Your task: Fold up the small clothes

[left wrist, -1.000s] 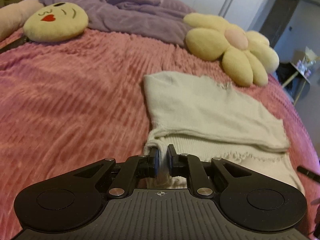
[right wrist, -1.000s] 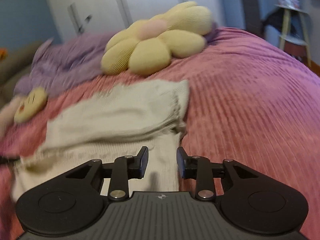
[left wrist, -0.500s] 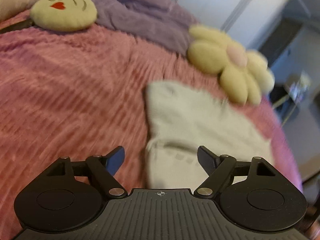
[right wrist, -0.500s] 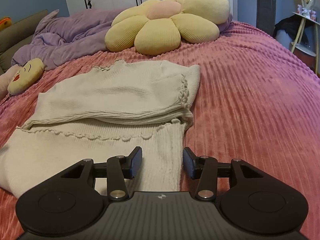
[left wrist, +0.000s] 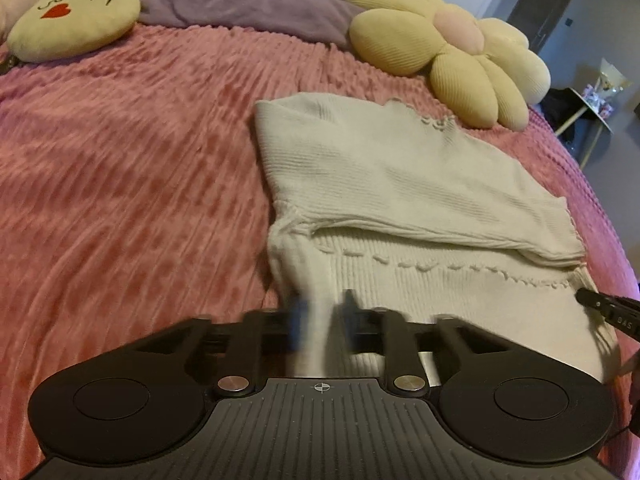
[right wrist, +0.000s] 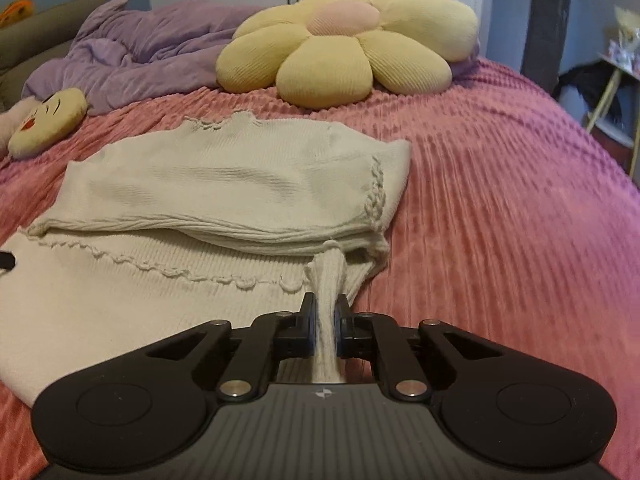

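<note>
- Nearest to us, the right tongs [right wrist: 325,322] are clenched on a gathered pinch of the cream knit top [right wrist: 224,184] at its near right corner. The fabric rises between the two pads in a narrow bunch, so the grip looks firm.
- The left tongs [left wrist: 320,314] sit at the near left corner of the same top [left wrist: 400,184]. Their fingers are smeared by motion blur. They stand close together with a strip of cream fabric between them, so we judge them to be gripping it, though the blur leaves this less certain than on the right.
- In the left view, the dark tip of the right tongs [left wrist: 600,304] shows at the far right edge of the garment.
- The top lies flat on the pink ribbed bedspread [right wrist: 500,200], already folded once: an upper layer lies doubled over the lower ribbed part, with a frilled seam showing just below the fold.
- We judge the step in hand to be taking hold of both near corners for the next fold. The next move calls for lifting both corners together, level, and carrying them away from us over the folded layer.
- Further off lie a yellow flower cushion [right wrist: 344,40], a round face cushion [left wrist: 76,18] and a rumpled purple duvet [right wrist: 140,52], all apart from the top.
</note>
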The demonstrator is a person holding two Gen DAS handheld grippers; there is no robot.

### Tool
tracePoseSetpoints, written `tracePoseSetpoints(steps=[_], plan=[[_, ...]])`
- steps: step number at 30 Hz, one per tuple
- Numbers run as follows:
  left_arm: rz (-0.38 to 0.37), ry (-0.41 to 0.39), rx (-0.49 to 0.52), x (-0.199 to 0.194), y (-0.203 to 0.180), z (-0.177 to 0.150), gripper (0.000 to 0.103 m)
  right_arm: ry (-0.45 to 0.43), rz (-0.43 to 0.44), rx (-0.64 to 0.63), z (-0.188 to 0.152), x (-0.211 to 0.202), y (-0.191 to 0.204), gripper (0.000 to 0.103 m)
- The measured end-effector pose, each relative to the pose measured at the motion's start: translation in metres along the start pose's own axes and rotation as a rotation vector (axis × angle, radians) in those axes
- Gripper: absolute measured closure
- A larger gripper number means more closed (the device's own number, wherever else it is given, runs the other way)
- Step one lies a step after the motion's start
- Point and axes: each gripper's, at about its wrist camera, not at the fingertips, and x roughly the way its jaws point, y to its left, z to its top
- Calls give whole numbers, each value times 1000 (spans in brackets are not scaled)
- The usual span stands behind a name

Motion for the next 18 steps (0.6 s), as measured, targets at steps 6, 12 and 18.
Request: tracePoseSetpoints(steps=[6,12,18], plan=[[43,-28,42,-16,-4,6,93,-54,-30,-57,5,-18,10,96],[5,-112,60,-39,-13,20,93,-153,-25,-77,17,-45,14,96],[-17,-213,99,-53,-26,59,93,-237,-40,-72,40,-50,17,96]])
